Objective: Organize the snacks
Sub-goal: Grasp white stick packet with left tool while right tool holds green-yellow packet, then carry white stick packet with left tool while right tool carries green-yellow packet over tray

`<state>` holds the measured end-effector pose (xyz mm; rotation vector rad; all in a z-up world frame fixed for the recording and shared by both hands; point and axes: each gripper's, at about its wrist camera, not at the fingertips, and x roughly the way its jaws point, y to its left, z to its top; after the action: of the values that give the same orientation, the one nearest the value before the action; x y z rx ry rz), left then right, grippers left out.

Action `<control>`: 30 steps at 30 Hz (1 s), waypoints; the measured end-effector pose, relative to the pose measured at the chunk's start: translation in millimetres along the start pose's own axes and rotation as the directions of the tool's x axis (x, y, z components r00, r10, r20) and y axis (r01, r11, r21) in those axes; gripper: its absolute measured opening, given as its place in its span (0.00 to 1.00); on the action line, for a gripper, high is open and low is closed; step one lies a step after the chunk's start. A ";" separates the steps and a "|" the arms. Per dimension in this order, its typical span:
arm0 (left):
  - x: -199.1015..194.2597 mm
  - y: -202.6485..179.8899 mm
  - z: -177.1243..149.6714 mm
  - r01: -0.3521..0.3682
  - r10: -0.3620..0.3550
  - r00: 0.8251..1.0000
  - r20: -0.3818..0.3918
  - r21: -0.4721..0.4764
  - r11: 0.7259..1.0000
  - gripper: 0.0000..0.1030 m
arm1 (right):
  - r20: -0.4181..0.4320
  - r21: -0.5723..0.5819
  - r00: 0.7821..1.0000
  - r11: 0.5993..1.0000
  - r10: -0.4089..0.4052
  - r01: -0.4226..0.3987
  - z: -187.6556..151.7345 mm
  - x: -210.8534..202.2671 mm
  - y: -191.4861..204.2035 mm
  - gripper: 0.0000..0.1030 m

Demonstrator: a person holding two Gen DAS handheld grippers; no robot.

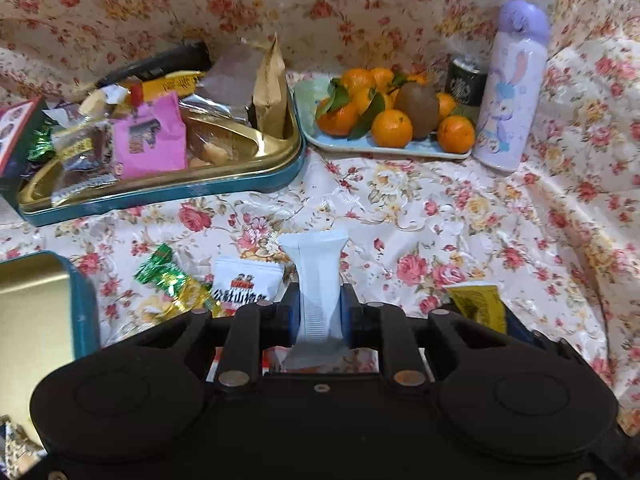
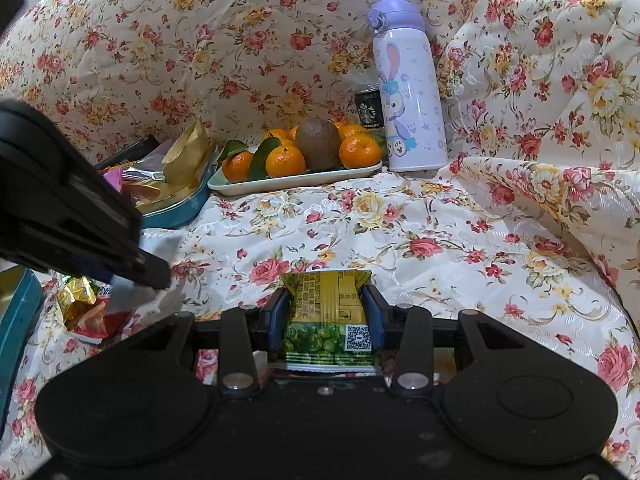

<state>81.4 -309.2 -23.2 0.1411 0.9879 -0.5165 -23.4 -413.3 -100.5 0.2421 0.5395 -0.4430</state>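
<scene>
My left gripper (image 1: 319,304) is shut on a white snack packet (image 1: 316,276), held above the floral cloth. My right gripper (image 2: 326,308) is shut on a green and yellow snack packet (image 2: 326,312); this packet also shows at the right of the left wrist view (image 1: 478,306). The left gripper shows at the left of the right wrist view (image 2: 132,276). A teal tin with a gold inside (image 1: 276,148) at the back left holds several snack packets. Loose snacks lie below the left gripper: a green and gold wrapper (image 1: 168,276) and a white packet with red print (image 1: 246,282).
A tray of oranges and a kiwi (image 1: 384,120) stands right of the tin. A purple bunny bottle (image 1: 512,92) and a dark can (image 1: 466,82) stand behind it. A teal tin lid (image 1: 44,304) lies at the near left. Floral cloth rises at the back and right.
</scene>
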 end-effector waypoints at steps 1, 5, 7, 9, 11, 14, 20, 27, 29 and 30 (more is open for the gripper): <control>-6.4 1.5 -2.7 0.006 -0.006 1.000 0.002 -0.004 1.000 0.26 | 0.000 0.000 1.000 1.000 0.000 0.000 0.0 0.0 -0.1 0.41; -27.3 8.4 -15.8 0.036 -0.036 0.999 0.001 -0.018 0.999 0.26 | -0.001 0.001 1.000 1.000 0.001 -0.001 0.0 -0.1 0.0 0.41; -36.0 12.4 -24.5 0.044 -0.044 0.999 0.002 -0.022 0.999 0.26 | -0.001 -0.001 1.000 1.000 0.001 -0.001 0.1 0.0 0.0 0.41; -46.1 16.3 -35.3 0.054 -0.054 0.999 0.000 -0.029 0.998 0.26 | -0.001 -0.002 1.000 1.000 0.001 -0.001 0.0 -0.1 0.5 0.41; -54.7 21.6 -45.5 0.059 -0.059 0.998 -0.004 -0.039 0.998 0.26 | -0.002 -0.002 1.000 1.000 0.000 0.000 0.0 0.1 0.4 0.41; -67.7 30.8 -61.5 0.060 -0.061 0.998 -0.008 -0.058 0.997 0.26 | -0.002 -0.002 1.000 1.000 0.005 -0.005 0.0 0.0 0.1 0.41; -91.5 51.8 -91.4 0.064 -0.064 0.998 -0.003 -0.096 0.993 0.26 | -0.002 0.000 1.000 1.000 0.005 -0.005 -0.2 -0.3 0.2 0.41; -113.5 75.1 -125.3 0.056 -0.056 0.998 0.005 -0.121 0.991 0.26 | -0.011 -0.054 1.000 0.998 -0.025 0.025 0.9 0.5 7.2 0.41; -118.4 82.1 -132.2 0.055 -0.054 0.999 0.008 -0.128 0.990 0.26 | -0.015 -0.079 0.999 0.996 -0.039 0.038 1.0 0.1 10.2 0.40; -120.7 85.0 -135.0 0.053 -0.052 0.999 0.011 -0.132 0.990 0.26 | -0.016 -0.085 0.999 0.995 -0.045 0.043 0.8 -1.1 11.0 0.40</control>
<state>-33.9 -146.4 -8.1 -0.0049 1.0172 -0.4976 -18.8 -403.5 -98.1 0.1532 0.5805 -0.4600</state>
